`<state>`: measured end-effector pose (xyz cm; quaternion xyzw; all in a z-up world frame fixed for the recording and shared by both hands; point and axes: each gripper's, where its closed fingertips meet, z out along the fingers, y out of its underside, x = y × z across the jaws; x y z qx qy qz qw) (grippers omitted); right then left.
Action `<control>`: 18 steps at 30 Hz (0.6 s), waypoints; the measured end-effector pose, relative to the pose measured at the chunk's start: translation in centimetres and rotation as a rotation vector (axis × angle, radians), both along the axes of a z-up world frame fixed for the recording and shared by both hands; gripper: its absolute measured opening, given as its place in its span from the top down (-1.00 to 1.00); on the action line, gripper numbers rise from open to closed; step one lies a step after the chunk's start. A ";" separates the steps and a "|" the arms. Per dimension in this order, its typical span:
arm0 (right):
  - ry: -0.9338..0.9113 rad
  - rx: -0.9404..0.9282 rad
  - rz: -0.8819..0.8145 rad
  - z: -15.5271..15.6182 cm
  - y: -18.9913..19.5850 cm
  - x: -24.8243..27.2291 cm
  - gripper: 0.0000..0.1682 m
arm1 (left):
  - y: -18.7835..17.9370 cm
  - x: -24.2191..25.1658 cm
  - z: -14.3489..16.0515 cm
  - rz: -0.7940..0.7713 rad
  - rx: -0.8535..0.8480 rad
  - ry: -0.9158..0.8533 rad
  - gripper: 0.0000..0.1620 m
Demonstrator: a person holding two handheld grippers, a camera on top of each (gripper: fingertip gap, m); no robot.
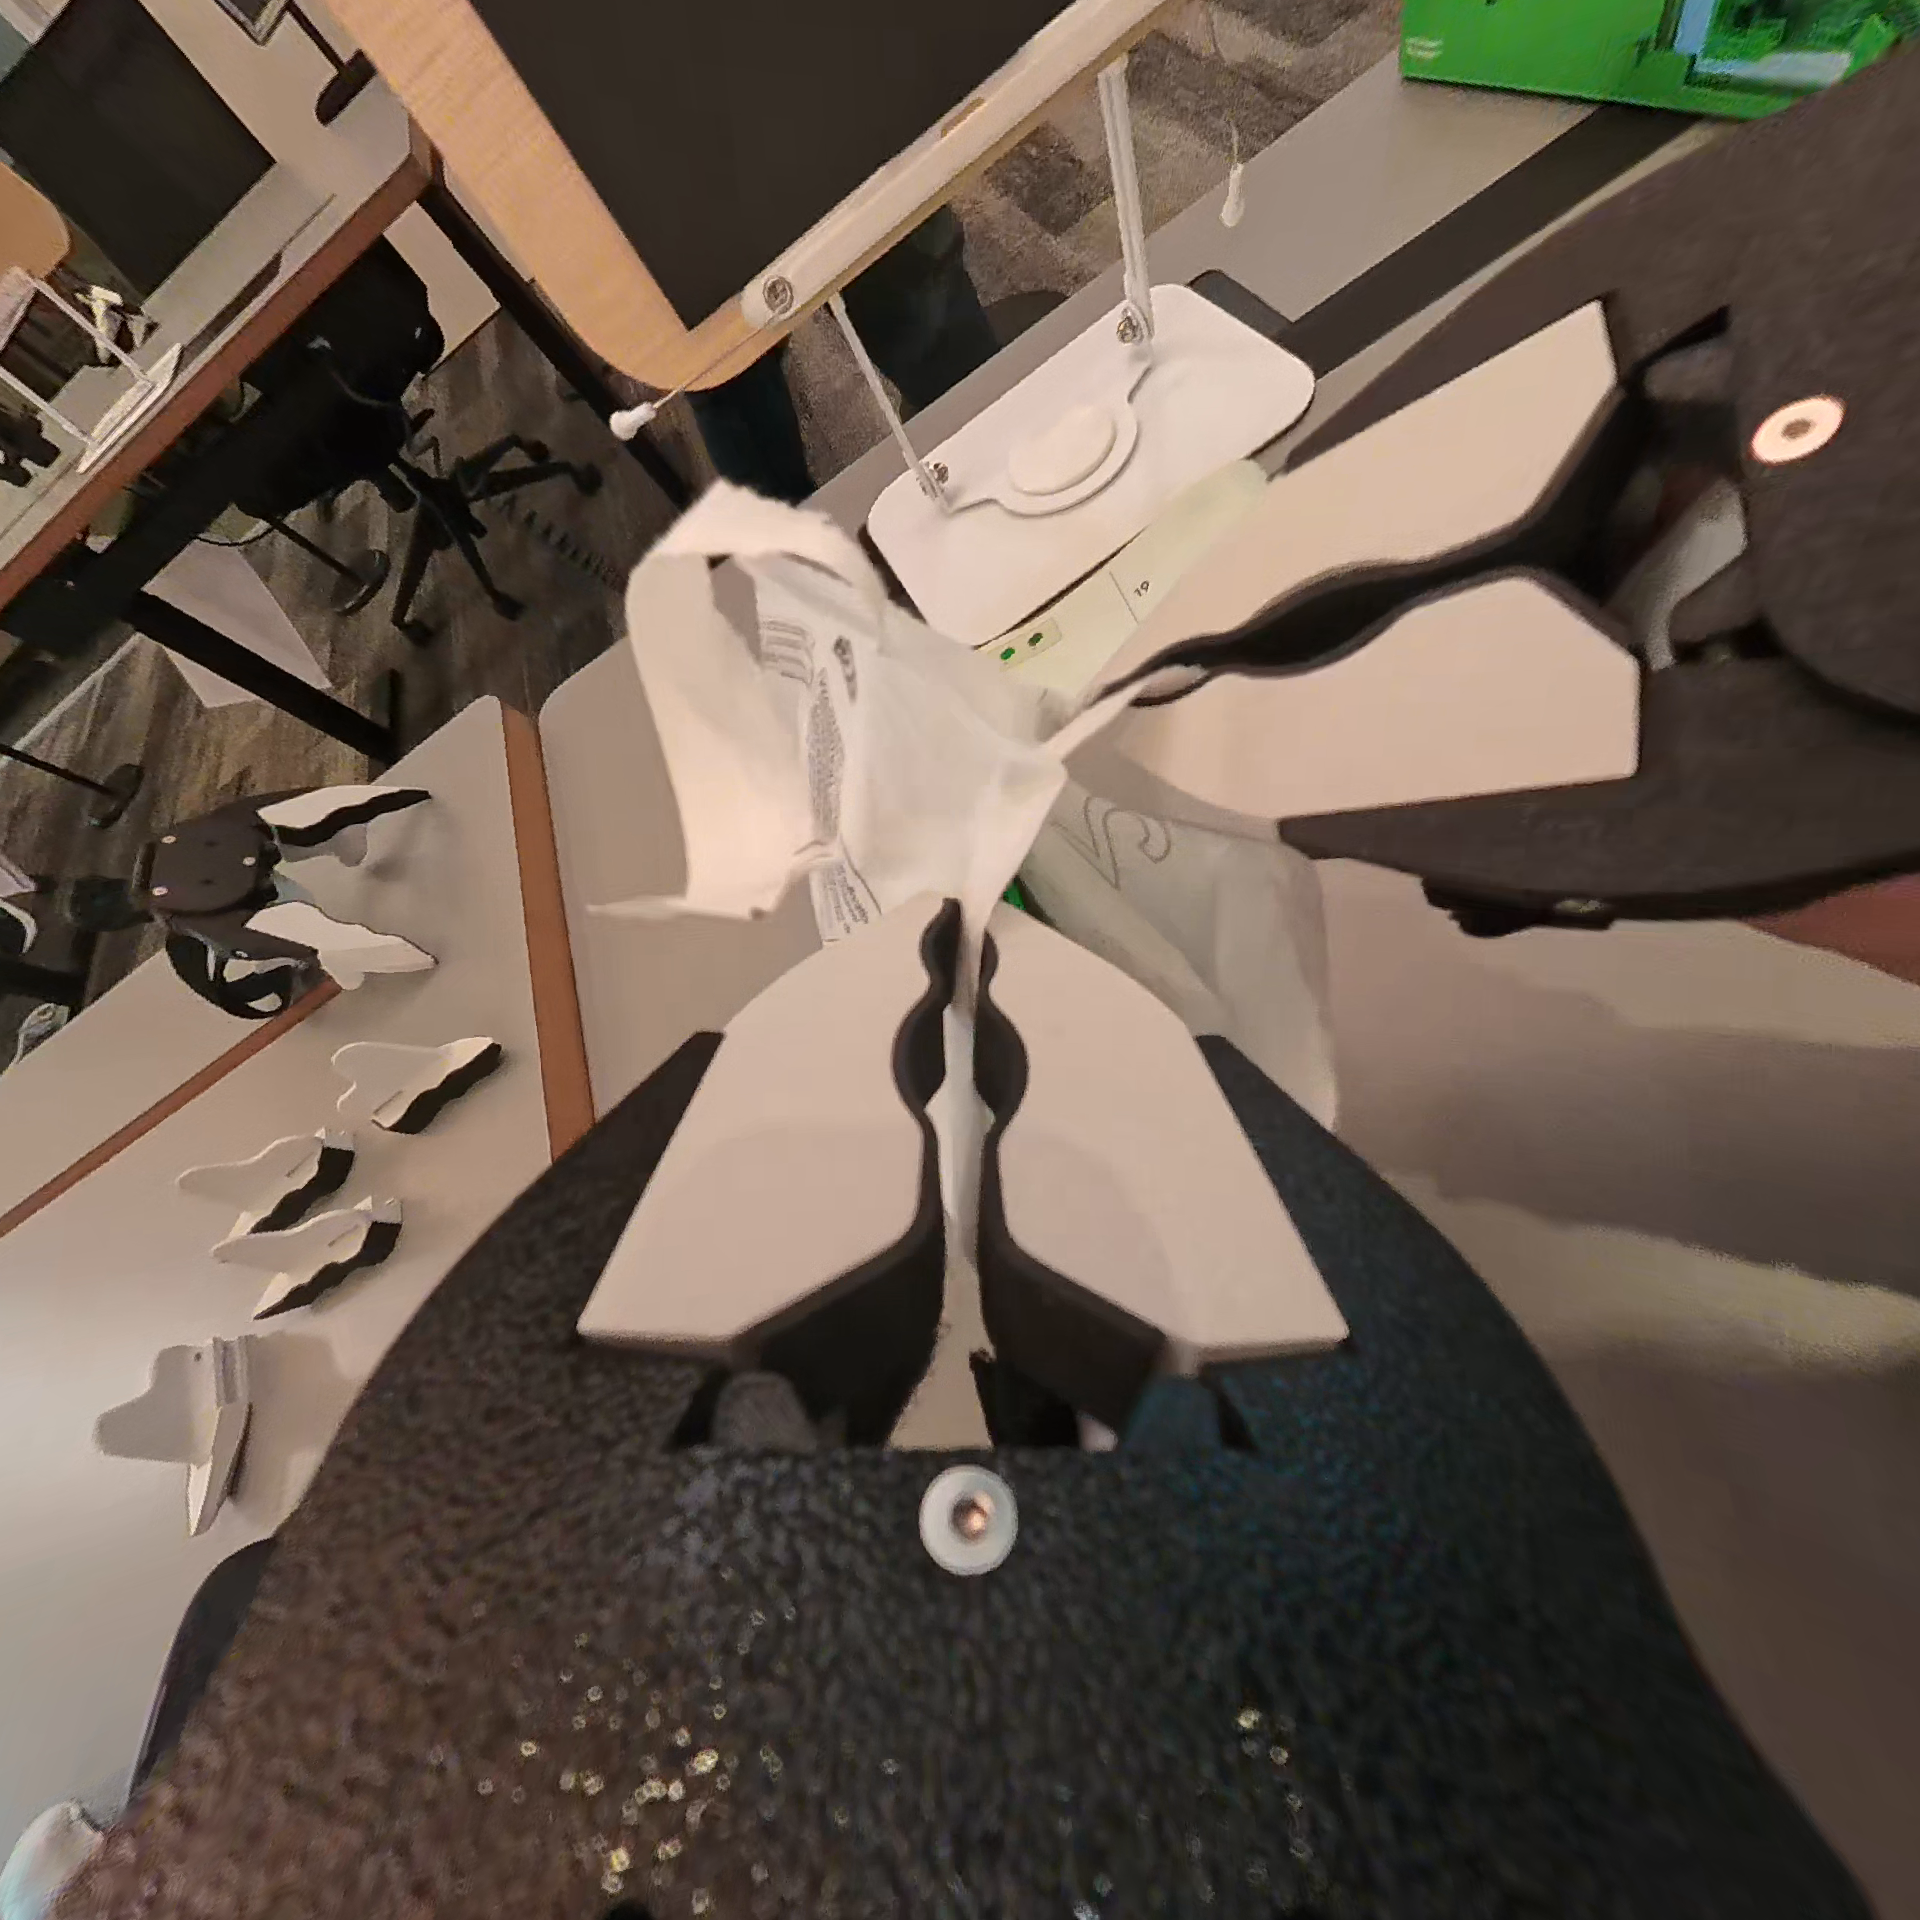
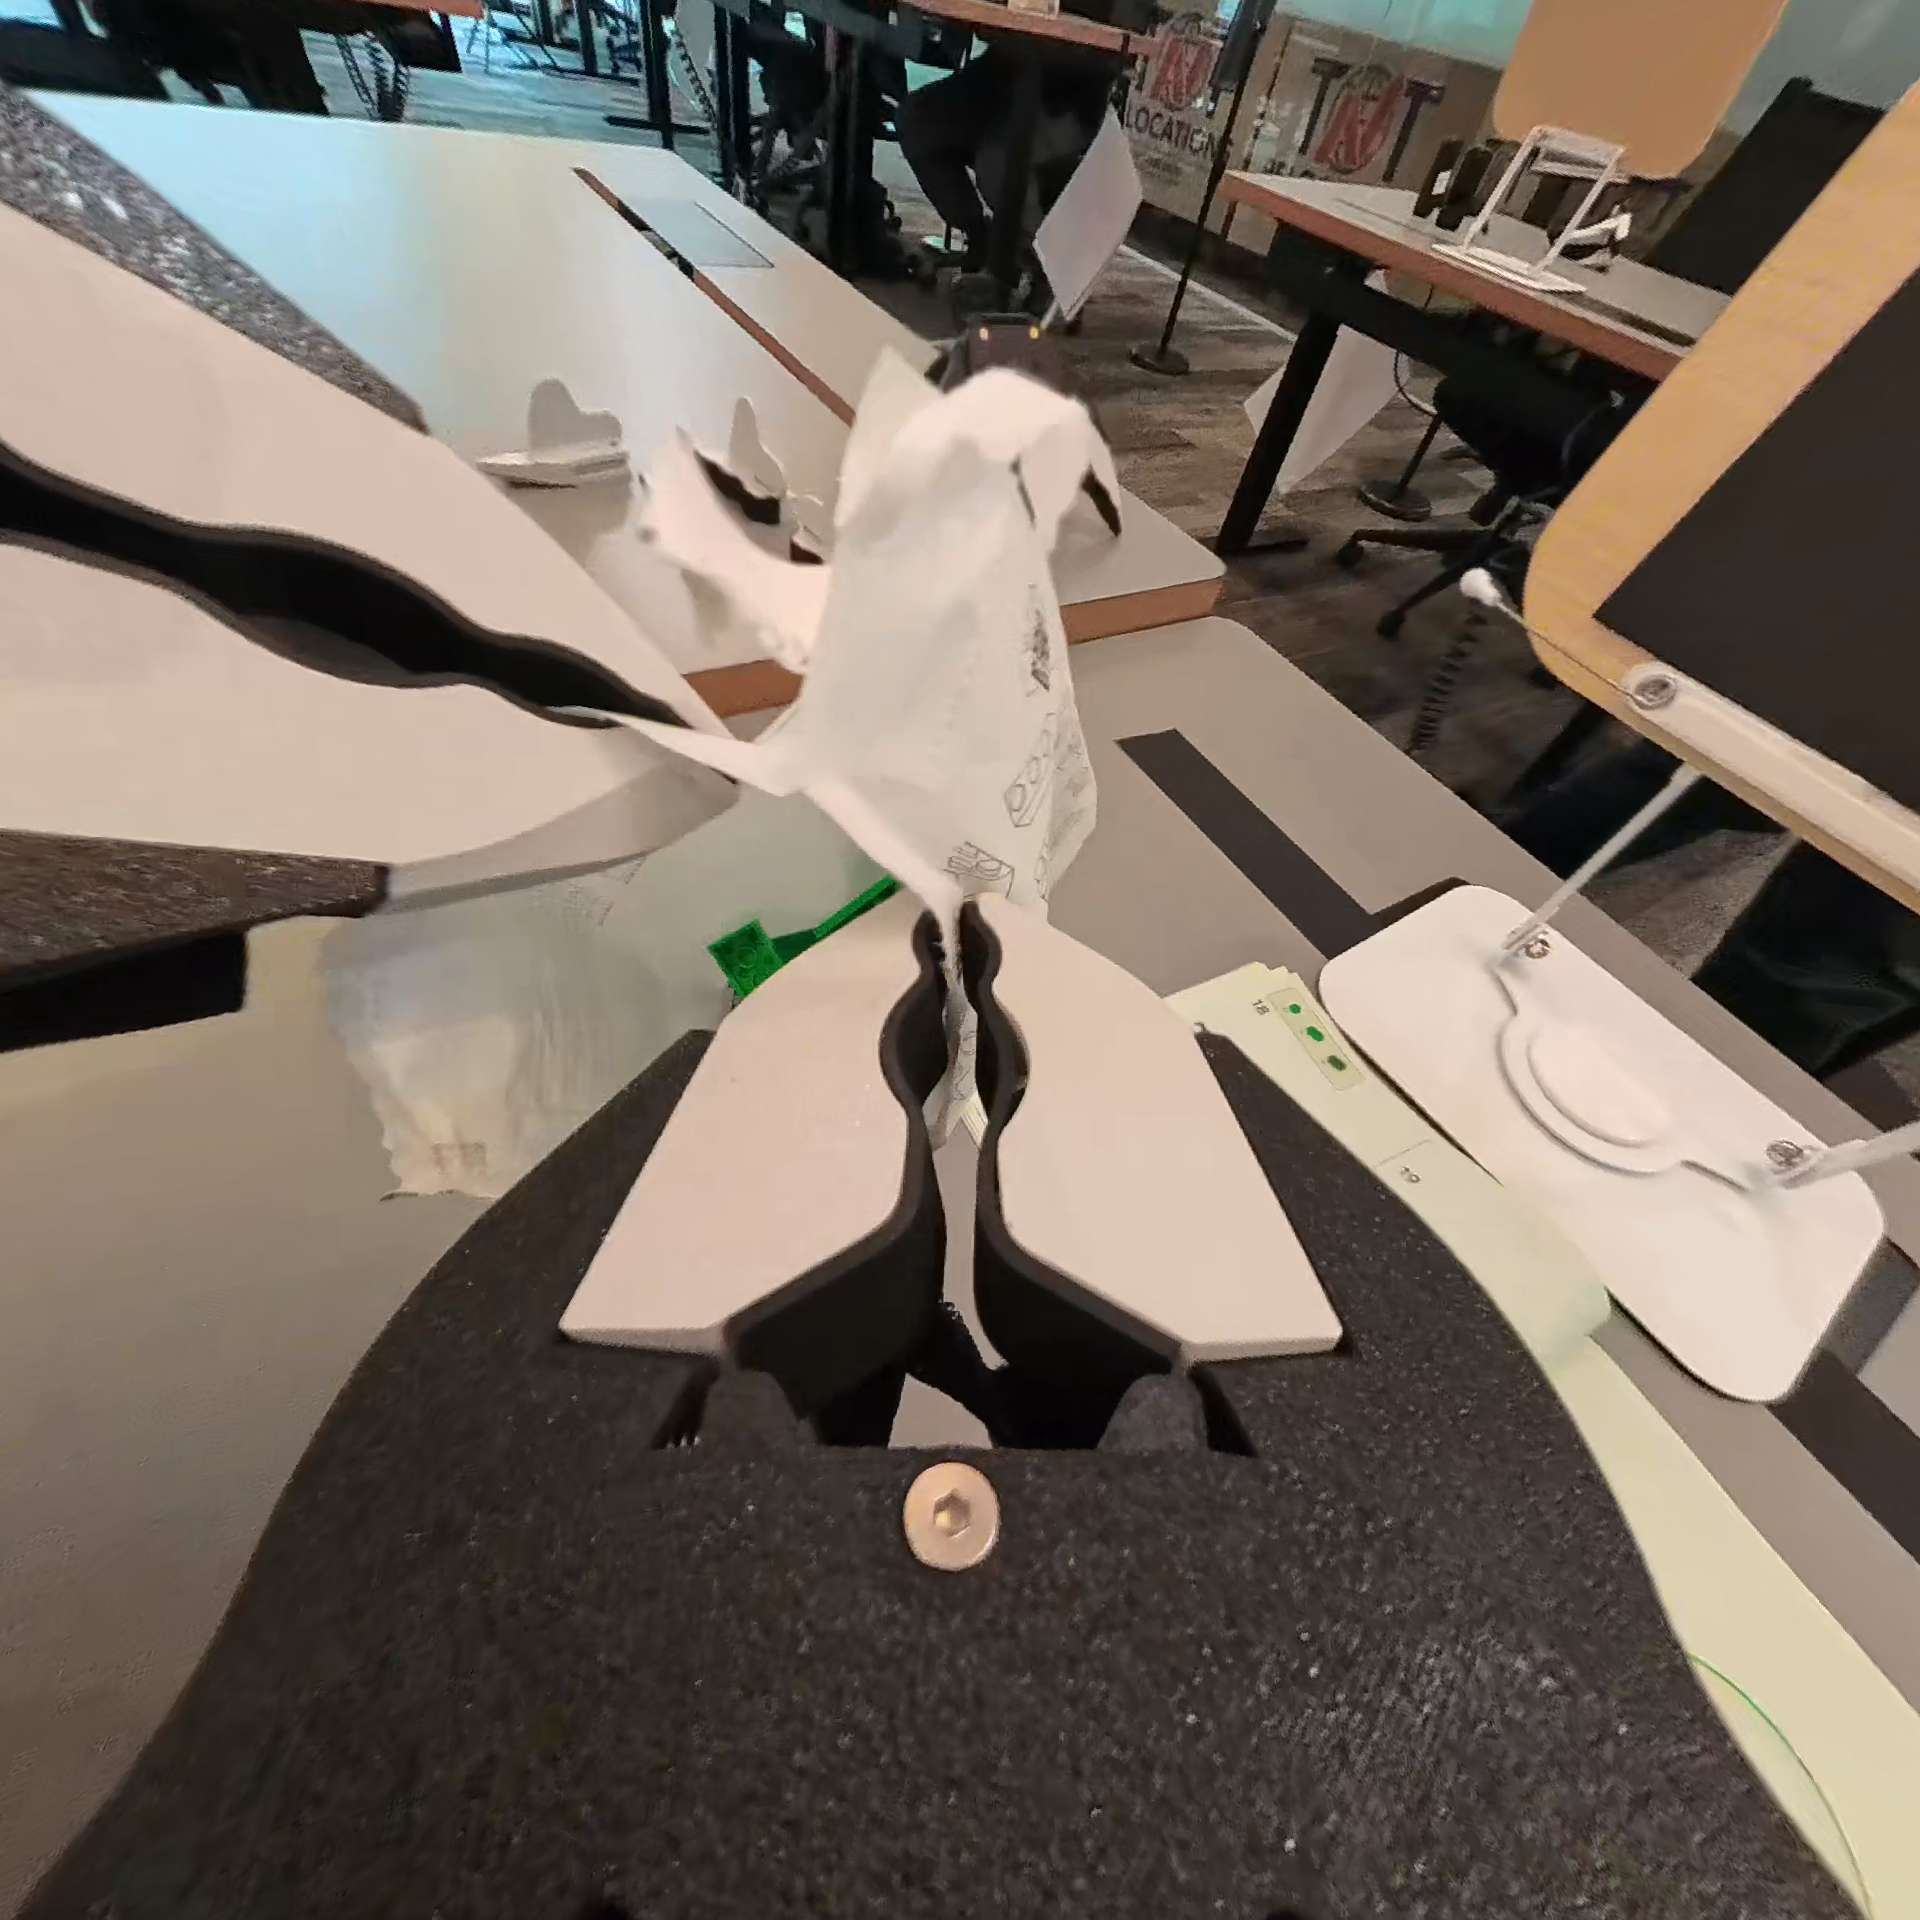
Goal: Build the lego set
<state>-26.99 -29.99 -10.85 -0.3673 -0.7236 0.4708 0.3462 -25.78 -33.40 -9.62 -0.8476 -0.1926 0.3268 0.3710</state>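
both claws pinch the white paper bag: left claw [image 1: 961, 935] at six o'clock, right claw [image 1: 1117, 691] at three. bag [image 1: 831, 727] hangs above the worktop [image 1: 1558, 1091]; thin, light, tearable, so probably best gripped near its edges.

Right gripper [image 2: 961, 914]: clamped on the bag's [image 2: 935, 665] lower edge.
Left gripper [image 2: 717, 758]: enters from left, pinching the bag's side.
Green brick [image 2: 750, 954]: on table [image 2: 187, 1195], beneath bag.
Booklet [image 2: 1351, 1122]: right, beside white stand base [image 2: 1621, 1143].
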 end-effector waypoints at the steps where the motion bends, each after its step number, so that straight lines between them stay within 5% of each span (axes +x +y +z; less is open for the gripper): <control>1: 0.003 0.006 -0.013 -0.1 0.3 -0.2 1.00 | -0.2 -0.2 0.0 0.010 -0.004 0.007 1.00; 18: -0.080 -0.080 -0.033 -1.8 3.4 -1.6 1.00 | -3.3 -1.7 -0.6 0.070 0.037 -0.051 1.00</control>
